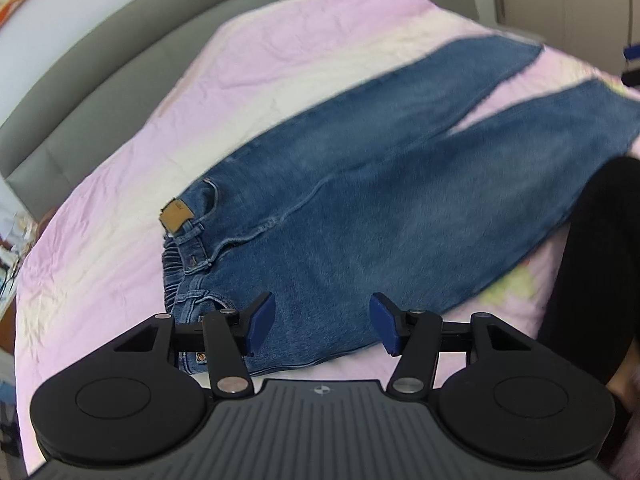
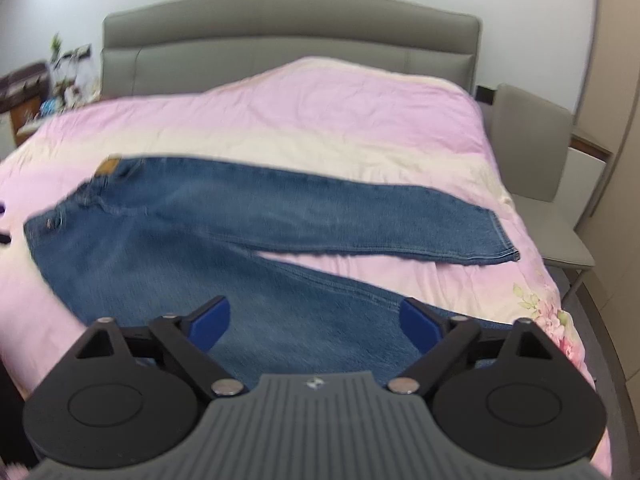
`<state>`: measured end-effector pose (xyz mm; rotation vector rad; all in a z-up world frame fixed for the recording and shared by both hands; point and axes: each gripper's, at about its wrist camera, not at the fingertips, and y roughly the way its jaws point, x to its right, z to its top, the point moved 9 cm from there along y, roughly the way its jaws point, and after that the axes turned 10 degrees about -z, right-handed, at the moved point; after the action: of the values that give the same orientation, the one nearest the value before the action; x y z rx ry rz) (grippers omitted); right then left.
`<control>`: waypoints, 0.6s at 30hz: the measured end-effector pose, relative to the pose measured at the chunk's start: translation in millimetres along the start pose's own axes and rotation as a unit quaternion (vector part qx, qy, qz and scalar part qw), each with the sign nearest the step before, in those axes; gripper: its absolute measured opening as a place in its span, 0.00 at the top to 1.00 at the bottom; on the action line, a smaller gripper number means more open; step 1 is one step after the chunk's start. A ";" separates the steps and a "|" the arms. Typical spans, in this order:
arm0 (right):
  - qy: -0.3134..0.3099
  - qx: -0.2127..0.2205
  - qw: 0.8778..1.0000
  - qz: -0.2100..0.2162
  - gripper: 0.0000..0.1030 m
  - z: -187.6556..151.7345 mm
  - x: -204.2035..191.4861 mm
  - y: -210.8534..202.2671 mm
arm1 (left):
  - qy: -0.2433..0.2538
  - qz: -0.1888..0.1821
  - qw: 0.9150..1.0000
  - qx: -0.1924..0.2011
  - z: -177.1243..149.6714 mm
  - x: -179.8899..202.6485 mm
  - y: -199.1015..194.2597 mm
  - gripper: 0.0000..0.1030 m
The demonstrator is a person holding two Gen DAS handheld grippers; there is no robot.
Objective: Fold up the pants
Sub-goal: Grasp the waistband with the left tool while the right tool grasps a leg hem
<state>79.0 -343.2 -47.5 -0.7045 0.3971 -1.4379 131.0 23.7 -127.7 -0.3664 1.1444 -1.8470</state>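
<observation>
Jeans (image 2: 224, 236) flat on pink quilt (image 2: 320, 112), grey headboard (image 2: 288, 36) behind.

The left wrist view rides behind its own tool (image 1: 322, 326) and looks steeply down from close above the waistband end of the pants (image 1: 360, 184), at the bed's (image 1: 120, 200) near edge, facing slantwise toward the headboard (image 1: 120, 60). The right wrist view sits behind the right tool (image 2: 316, 324), above the near trouser leg by the bed's near edge, and faces squarely toward the headboard (image 2: 280, 28), taking in more of the room. Both views share the pants, the pink cover and the headboard.
</observation>
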 end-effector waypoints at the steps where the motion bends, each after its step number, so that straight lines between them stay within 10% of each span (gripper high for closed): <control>1: -0.010 -0.010 1.000 0.005 0.23 -4.9 3.6 7.4 | 0.011 -0.005 1.000 -0.012 -3.8 -2.4 7.6 0.37; 12: -0.153 -0.164 0.974 0.026 0.34 -99.3 30.9 92.4 | 0.102 -0.032 0.986 -0.126 -53.8 -28.1 76.9 0.33; 18: -0.217 -0.203 0.954 -0.031 0.27 -138.3 66.0 111.6 | 0.190 0.033 0.967 -0.169 -79.8 -39.0 108.0 0.27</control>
<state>82.7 -437.3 -212.1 -1.3457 0.3281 -1.2238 159.4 82.5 -251.3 -0.1614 1.7239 -1.7059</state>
